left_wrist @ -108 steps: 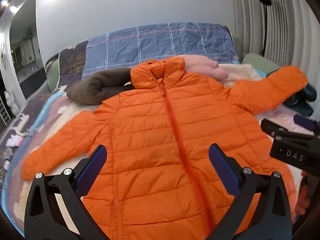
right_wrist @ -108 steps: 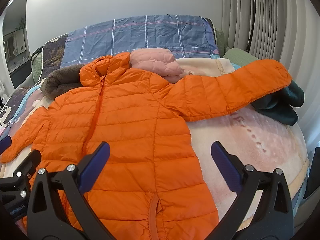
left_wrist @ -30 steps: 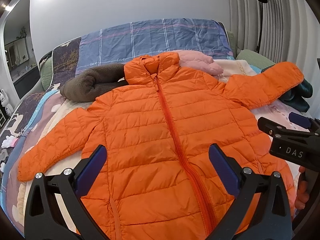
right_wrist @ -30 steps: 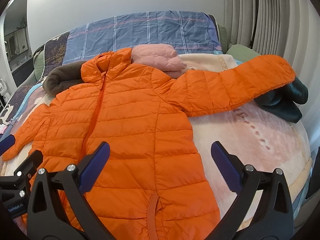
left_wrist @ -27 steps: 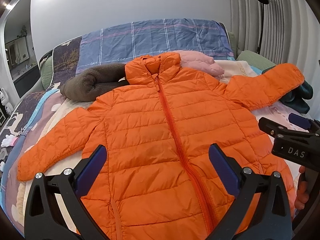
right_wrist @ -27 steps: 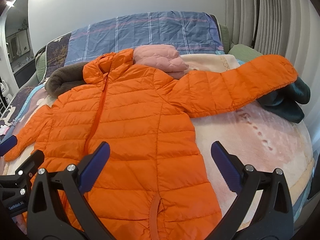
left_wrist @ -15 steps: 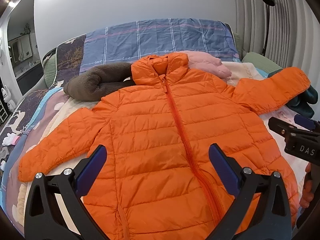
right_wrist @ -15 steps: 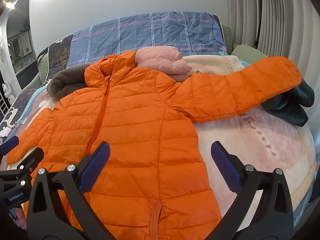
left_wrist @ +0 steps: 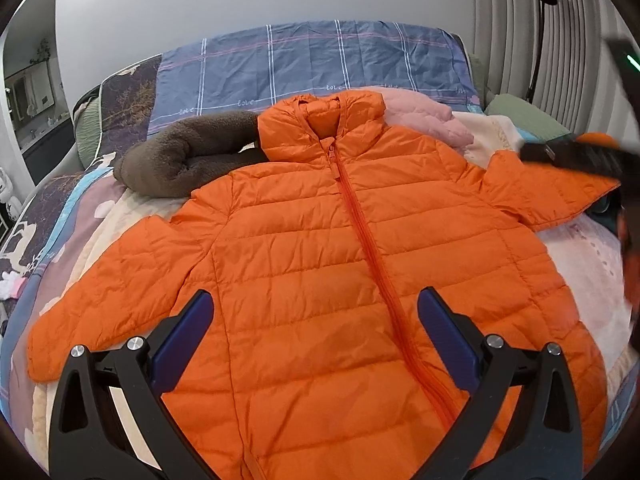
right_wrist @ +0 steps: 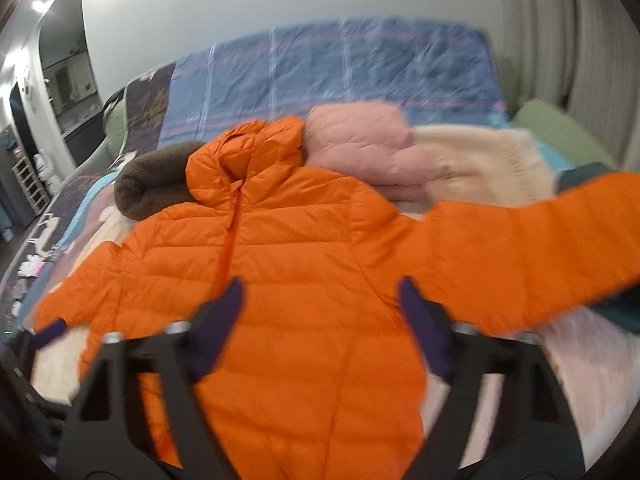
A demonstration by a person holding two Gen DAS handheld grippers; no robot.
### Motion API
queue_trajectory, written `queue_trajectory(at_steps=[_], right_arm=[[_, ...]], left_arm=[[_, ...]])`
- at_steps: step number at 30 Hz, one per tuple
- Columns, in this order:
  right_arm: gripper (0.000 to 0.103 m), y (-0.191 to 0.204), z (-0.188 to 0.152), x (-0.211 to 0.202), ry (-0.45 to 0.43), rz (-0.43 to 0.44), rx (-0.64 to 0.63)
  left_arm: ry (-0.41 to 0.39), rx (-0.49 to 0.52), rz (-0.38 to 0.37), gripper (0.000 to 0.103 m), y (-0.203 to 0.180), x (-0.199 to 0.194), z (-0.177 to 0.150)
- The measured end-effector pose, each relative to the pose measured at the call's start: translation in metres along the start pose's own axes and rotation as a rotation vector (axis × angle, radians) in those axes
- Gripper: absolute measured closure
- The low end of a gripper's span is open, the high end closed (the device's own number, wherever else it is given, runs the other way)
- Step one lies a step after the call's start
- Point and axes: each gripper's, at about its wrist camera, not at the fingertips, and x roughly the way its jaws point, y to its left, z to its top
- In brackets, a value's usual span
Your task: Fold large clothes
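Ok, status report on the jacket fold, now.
Left gripper open, empty. Right gripper closing, nothing between jaws. Orange jacket flat, zipped, unfolded. Pink jacket, brown fleece crowd the collar.

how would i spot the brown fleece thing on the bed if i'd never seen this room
Start at the blue plaid quilt at the head of the bed. Just below it, beside the orange puffer jacket's collar, lies the rolled brown fleece. It alone is dark, fuzzy and unquilted.

The orange jacket (left_wrist: 320,248) is of quilted, slightly shiny cloth. The brown garment (left_wrist: 180,160) beside its collar looks like matt, fuzzy fleece. The left gripper (left_wrist: 316,328) is matt black plastic with bright metal screws.
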Motion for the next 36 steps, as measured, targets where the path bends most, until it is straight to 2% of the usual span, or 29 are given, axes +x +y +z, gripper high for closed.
queue_trajectory(at_steps=[1,3,4,5,7,10,12,17,18,21,22,23,24,25,26,27,28,30,33,36], right_arm=[[0.048,-0.003,0.013,0.011,0.03,0.041,0.012],[0.052,-0.008,0.048,0.039,0.082,0.137,0.051],[0.048,-0.01,0.069,0.055,0.101,0.189,0.063],[0.036,-0.012,0.08,0.064,0.107,0.21,0.069],[0.026,-0.014,0.116,0.09,0.102,0.234,0.106],[0.025,-0.015,0.166,0.143,0.144,0.268,0.168],[0.024,-0.015,0.184,0.177,0.182,0.29,0.206],[0.023,-0.019,0.203,0.251,0.26,0.321,0.304],[0.024,-0.02,0.205,0.261,0.261,0.342,0.318],[0.035,-0.011,0.217,0.282,0.226,0.458,0.285],[0.04,-0.008,0.22,0.286,0.221,0.456,0.271],[0.057,-0.006,0.222,0.292,0.219,0.448,0.262],[0.071,-0.006,0.222,0.294,0.217,0.451,0.26],[0.091,-0.006,0.223,0.294,0.21,0.467,0.261],[0.094,-0.008,0.221,0.288,0.188,0.509,0.265],[0.095,-0.008,0.218,0.277,0.163,0.533,0.255],[0.096,-0.007,0.216,0.266,0.14,0.552,0.231],[0.096,-0.004,0.209,0.233,0.095,0.61,0.16],[0.097,0.007,0.185,0.174,0.052,0.711,-0.018],[0.097,0.024,0.136,0.119,0.039,0.71,-0.257]], left_arm=[[0.006,0.001,-0.009,0.001,0.002,0.005,0.002],[0.02,-0.002,-0.028,0.001,0.009,0.014,0.01],[0.023,-0.002,-0.036,0.001,0.012,0.017,0.014],[0.025,-0.002,-0.046,0.001,0.017,0.021,0.02],[0.021,-0.003,-0.071,0.001,0.031,0.031,0.041],[-0.004,-0.018,-0.095,0.001,0.055,0.054,0.084],[-0.014,-0.034,-0.109,0.001,0.071,0.079,0.117],[0.03,-0.131,-0.126,0.002,0.106,0.175,0.189],[0.037,-0.144,-0.129,0.008,0.109,0.192,0.197],[0.09,-0.212,-0.148,0.02,0.117,0.244,0.219],[0.107,-0.23,-0.164,0.021,0.118,0.261,0.226],[0.113,-0.239,-0.159,0.022,0.118,0.271,0.231],[0.11,-0.254,-0.159,0.024,0.119,0.279,0.236],[0.103,-0.265,-0.174,0.037,0.119,0.282,0.239],[0.098,-0.273,-0.197,0.048,0.118,0.282,0.241],[0.092,-0.277,-0.227,0.083,0.116,0.281,0.243],[0.093,-0.282,-0.282,0.103,0.113,0.274,0.244],[0.068,-0.268,-0.312,0.103,0.11,0.255,0.24],[-0.029,-0.188,-0.336,0.103,0.105,0.198,0.227],[-0.069,-0.199,-0.329,0.1,0.119,0.162,0.211]])
